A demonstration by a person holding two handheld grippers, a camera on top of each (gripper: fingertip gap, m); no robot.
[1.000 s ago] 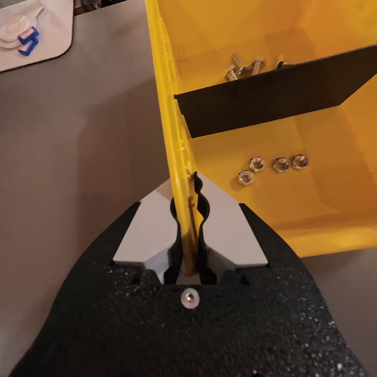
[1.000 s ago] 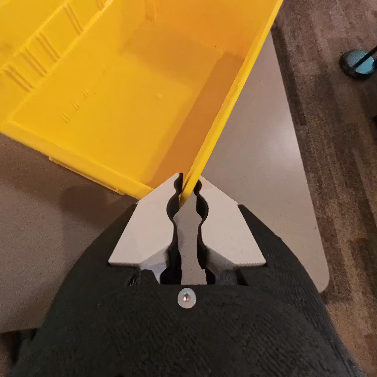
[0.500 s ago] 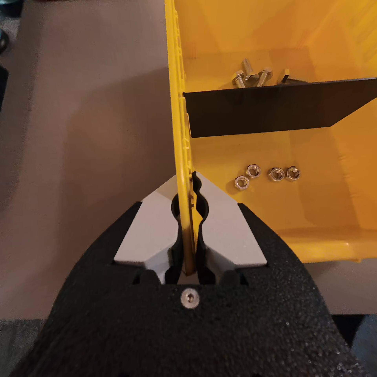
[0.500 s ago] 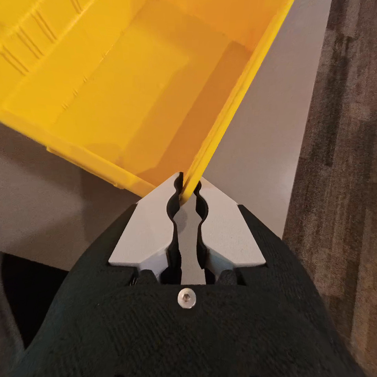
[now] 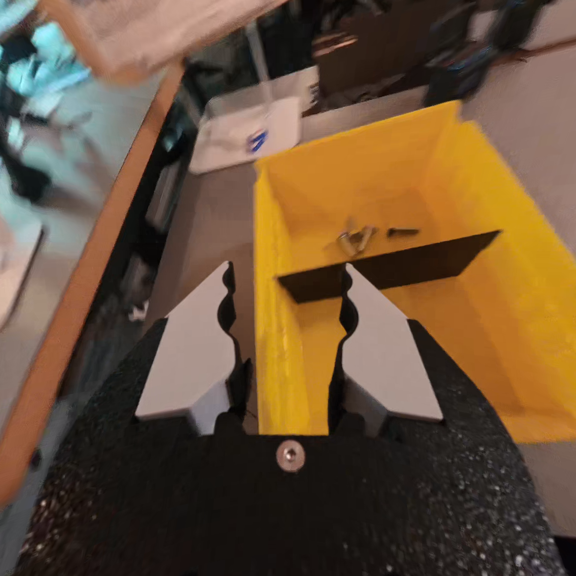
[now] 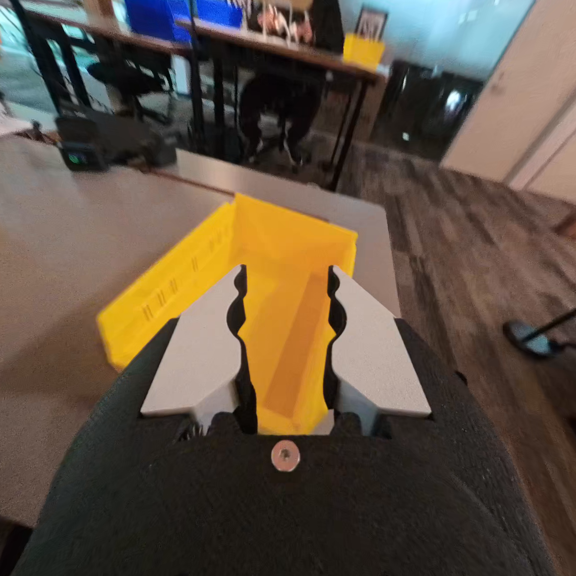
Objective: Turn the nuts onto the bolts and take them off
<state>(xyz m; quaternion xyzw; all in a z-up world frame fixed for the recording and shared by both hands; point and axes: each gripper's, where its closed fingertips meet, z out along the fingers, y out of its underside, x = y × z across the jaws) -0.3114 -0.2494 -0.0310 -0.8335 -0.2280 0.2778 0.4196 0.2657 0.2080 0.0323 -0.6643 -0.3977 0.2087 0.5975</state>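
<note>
Left tongs [image 5: 288, 268]: we hold them agape, straddling the yellow bin's [image 5: 461, 327] left wall.
Right tongs [image 6: 286, 268]: likewise agape, empty, above the bin [image 6: 293, 237].
Bolts [image 5: 355, 240]: beyond the bin's black divider [image 5: 405, 265].

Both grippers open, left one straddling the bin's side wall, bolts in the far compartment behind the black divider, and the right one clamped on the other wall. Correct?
One error: the right gripper is not clamped. The right wrist view shows its jaws spread wide with the yellow bin between and beyond them, untouched. The rest stands: left gripper open astride the side wall, bolts behind the black divider.
</note>
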